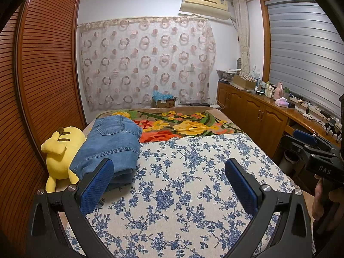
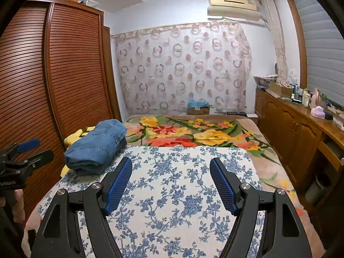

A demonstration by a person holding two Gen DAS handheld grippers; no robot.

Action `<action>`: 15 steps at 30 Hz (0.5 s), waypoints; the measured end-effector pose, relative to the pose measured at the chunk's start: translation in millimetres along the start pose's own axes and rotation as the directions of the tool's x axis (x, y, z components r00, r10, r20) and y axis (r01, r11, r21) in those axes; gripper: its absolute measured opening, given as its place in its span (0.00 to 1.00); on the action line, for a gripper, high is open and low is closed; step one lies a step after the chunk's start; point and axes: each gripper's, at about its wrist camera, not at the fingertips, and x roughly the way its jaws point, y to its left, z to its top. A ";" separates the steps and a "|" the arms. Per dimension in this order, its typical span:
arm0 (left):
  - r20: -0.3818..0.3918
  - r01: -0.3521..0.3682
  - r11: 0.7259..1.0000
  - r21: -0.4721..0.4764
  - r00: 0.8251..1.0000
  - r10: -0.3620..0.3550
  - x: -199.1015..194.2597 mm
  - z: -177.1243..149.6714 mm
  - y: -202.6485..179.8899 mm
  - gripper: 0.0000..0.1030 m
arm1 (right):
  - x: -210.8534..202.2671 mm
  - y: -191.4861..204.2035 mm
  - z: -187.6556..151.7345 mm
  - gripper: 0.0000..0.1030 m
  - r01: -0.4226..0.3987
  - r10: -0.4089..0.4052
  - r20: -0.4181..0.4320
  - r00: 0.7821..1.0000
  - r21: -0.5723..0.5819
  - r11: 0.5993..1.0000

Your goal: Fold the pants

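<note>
Blue denim pants [image 1: 111, 144] lie folded in a compact stack at the left edge of the bed, partly on a yellow plush toy [image 1: 61, 150]; they also show in the right wrist view [image 2: 96, 146]. My left gripper [image 1: 169, 167] is open and empty, above the blue-flowered cloth [image 1: 182, 189], with its left finger just in front of the pants. My right gripper [image 2: 171, 165] is open and empty above the same cloth [image 2: 172, 193], to the right of the pants. Each gripper shows at the edge of the other's view.
A louvred wooden wardrobe [image 1: 43, 75] stands close on the left. A flowered blanket [image 1: 176, 124] covers the far half of the bed. Wooden cabinets [image 1: 258, 116] with bottles and clutter run along the right under a window. A cardboard box [image 1: 163, 102] sits past the bed.
</note>
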 end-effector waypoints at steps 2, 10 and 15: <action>0.000 0.000 1.000 0.000 1.000 0.000 -1.1 -0.7 -0.8 1.00 | -0.5 -0.5 -0.6 0.74 0.000 0.000 0.001 1.000 0.000 1.000; -0.001 0.001 1.000 -0.001 1.000 -0.001 -0.7 -0.4 -0.5 1.00 | -0.1 -0.6 -0.7 0.74 -0.002 0.002 0.001 1.000 0.002 1.000; -0.001 0.001 1.000 0.000 1.000 -0.001 -0.5 0.1 -0.1 1.00 | 0.0 -0.3 -0.3 0.74 -0.001 0.001 0.001 1.000 0.003 1.000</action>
